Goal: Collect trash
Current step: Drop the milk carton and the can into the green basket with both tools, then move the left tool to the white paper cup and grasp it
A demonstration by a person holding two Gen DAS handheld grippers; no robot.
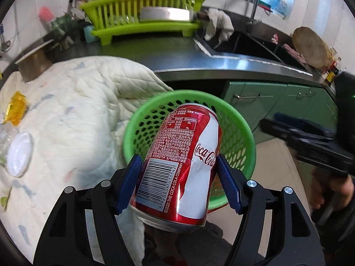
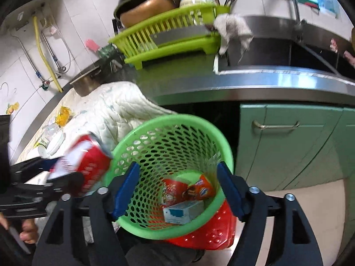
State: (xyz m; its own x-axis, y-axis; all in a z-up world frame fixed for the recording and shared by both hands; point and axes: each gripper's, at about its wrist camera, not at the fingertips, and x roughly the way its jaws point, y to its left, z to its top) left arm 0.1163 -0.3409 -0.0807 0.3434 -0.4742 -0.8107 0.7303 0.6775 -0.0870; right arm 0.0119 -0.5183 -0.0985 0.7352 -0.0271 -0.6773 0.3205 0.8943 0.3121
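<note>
My left gripper is shut on a dented red Coca-Cola can and holds it tilted just in front of the rim of a green mesh basket. In the right wrist view the can is at the basket's left rim. My right gripper is shut on the green basket, blue pads on either side of its wall. Inside lie a red-orange wrapper and a small white-blue carton. A red basket sits under the green one.
A white quilted cloth covers the counter at left, with a yellow wrapper, a white lid and clear plastic on it. A lime dish rack, a steel sink and green cabinets lie beyond.
</note>
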